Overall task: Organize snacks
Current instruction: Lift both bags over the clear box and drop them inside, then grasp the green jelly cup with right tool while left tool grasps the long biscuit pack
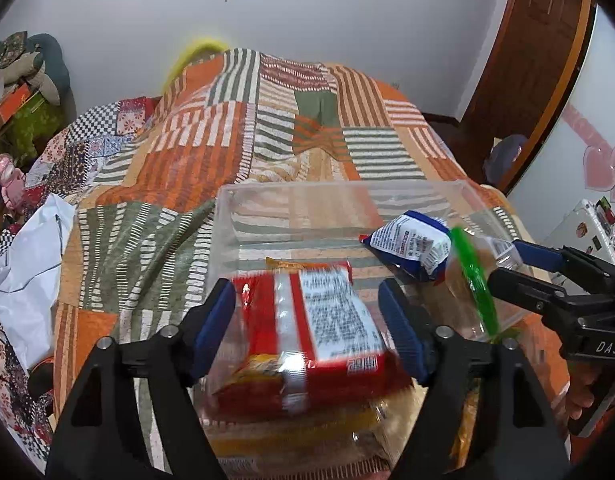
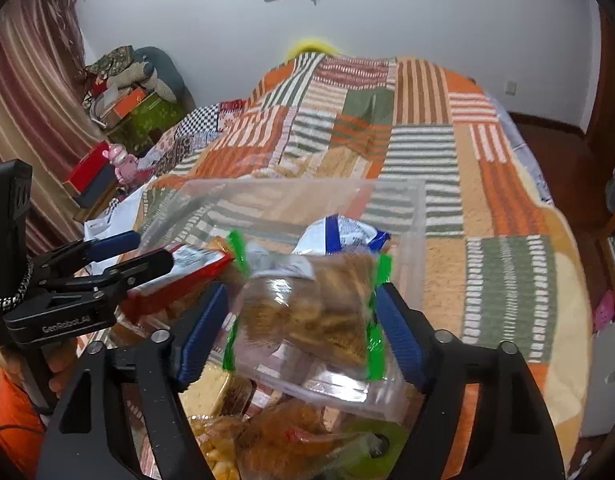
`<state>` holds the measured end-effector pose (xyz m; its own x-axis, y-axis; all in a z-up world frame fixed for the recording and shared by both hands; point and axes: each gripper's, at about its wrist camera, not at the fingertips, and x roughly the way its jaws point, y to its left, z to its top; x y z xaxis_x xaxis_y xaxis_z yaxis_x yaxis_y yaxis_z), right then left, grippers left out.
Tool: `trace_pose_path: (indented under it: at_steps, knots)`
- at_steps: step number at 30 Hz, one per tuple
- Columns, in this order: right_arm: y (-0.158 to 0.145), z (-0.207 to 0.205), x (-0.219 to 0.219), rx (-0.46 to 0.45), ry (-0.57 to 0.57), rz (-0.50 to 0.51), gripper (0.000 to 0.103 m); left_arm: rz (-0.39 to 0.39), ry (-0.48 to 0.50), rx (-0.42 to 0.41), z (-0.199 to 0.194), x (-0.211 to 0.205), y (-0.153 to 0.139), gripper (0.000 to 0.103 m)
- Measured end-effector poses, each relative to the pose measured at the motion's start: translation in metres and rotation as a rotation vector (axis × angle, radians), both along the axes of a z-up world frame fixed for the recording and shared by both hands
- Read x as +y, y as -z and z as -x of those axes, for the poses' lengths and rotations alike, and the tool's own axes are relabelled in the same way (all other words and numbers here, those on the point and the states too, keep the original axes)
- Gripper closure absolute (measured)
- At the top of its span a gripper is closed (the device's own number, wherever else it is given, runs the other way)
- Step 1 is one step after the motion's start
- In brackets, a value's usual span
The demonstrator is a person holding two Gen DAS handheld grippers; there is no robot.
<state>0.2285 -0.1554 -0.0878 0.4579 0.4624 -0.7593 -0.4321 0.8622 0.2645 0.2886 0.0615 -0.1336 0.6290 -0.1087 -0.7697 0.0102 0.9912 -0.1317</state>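
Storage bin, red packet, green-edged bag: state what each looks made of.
Storage bin: clear, rigid, glossy plastic by the look; the bedspread's stripes show through its walls.
Red packet: printed glossy plastic film, likely; light glints off it.
Green-edged bag: thin transparent film with green side seals; brown snacks show through, and it carries bright highlights.

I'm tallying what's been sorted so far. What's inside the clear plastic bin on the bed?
Inside the clear bin lies a blue-and-white packet. The red packet and the green-edged biscuit bag are over it, motion-blurred, covering the near floor, so anything beneath is hidden.
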Motion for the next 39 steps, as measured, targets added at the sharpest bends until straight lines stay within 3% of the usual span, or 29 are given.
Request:
trace_pose_path:
  at_steps: [9,18,27,36,39]
  knots:
    - [-0.021,0.02,-0.012,-0.066,0.009,-0.006,0.023,-0.009,-0.019,-0.033,0.036,0.01,-0.017,0.025]
    - [-0.021,0.042,-0.033,-0.073,0.032,0.002,0.023,0.005,-0.027,0.005,0.072,0.019,0.0,0.02]
    - [0.005,0.06,-0.067,-0.007,0.087,0.038,0.023,0.046,0.025,0.093,0.075,0.019,0.033,0.02]
    - [0.03,0.068,-0.082,0.052,0.114,0.079,0.023,0.152,0.06,0.097,0.07,0.026,0.046,0.02]
    - [0.036,0.071,-0.075,0.048,0.085,0.103,0.023,0.116,0.091,0.089,0.078,0.021,0.044,0.02]
